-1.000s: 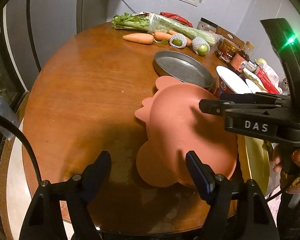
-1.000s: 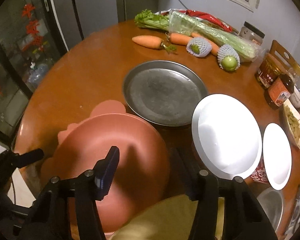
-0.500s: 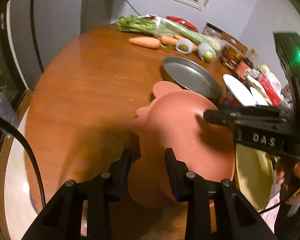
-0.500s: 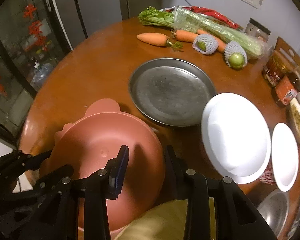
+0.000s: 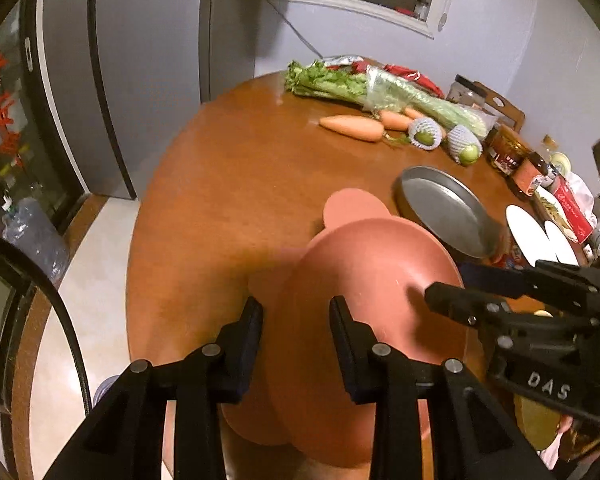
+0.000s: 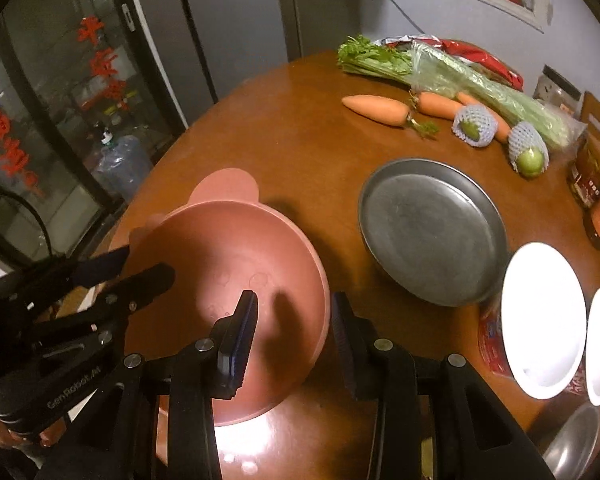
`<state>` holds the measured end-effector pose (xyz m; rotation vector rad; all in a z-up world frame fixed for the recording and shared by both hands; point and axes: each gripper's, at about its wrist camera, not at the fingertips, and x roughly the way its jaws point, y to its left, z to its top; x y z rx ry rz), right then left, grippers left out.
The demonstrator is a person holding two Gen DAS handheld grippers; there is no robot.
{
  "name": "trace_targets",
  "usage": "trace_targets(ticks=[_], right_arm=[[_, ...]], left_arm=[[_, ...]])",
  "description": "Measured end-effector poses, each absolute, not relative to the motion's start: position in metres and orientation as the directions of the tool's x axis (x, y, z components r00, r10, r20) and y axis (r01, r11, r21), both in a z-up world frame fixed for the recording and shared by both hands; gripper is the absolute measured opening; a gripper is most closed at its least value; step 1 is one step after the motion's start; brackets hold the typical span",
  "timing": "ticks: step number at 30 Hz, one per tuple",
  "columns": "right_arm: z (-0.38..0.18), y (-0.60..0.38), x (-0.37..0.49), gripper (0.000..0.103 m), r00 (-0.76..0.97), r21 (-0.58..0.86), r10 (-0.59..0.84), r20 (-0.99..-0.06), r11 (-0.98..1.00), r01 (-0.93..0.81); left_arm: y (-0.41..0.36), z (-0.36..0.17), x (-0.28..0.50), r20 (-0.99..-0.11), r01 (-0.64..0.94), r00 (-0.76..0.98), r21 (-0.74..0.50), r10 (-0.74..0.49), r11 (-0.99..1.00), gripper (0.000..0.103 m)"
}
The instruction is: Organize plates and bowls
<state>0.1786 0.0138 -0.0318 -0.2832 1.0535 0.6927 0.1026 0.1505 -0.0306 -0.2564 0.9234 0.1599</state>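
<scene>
Two grippers lift a pink plastic eared bowl (image 6: 228,280) off the round wooden table (image 5: 228,200)

Left gripper (image 5: 296,320) and right gripper (image 6: 294,314) each pinch opposite rims; uneven lifting could tip it; thin edges may slip.

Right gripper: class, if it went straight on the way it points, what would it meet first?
The right gripper is clamped on the pink ear-shaped plastic bowl; straight ahead, probably the round brown wooden table.

Pink bowl (image 6: 236,264); grey metal pan (image 6: 432,232); white plates (image 6: 544,320).
</scene>
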Motion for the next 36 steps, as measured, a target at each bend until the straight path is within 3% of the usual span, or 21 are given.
trace_targets(ticks=[16, 36], right_arm=[[-0.043, 0.006, 0.19, 0.04, 0.259, 0.18, 0.404, -0.877, 0.777, -0.604], [-0.039, 0.006, 0.182, 0.041, 0.312, 0.126, 0.386, -0.868, 0.78, -0.613]], left_arm=[[0.16, -0.044, 0.156, -0.819, -0.216, 0.573, -0.109, 0.036, 0.97, 0.035], [0.16, -0.039, 0.16, -0.813, -0.213, 0.58, -0.098, 0.045, 0.972, 0.035]])
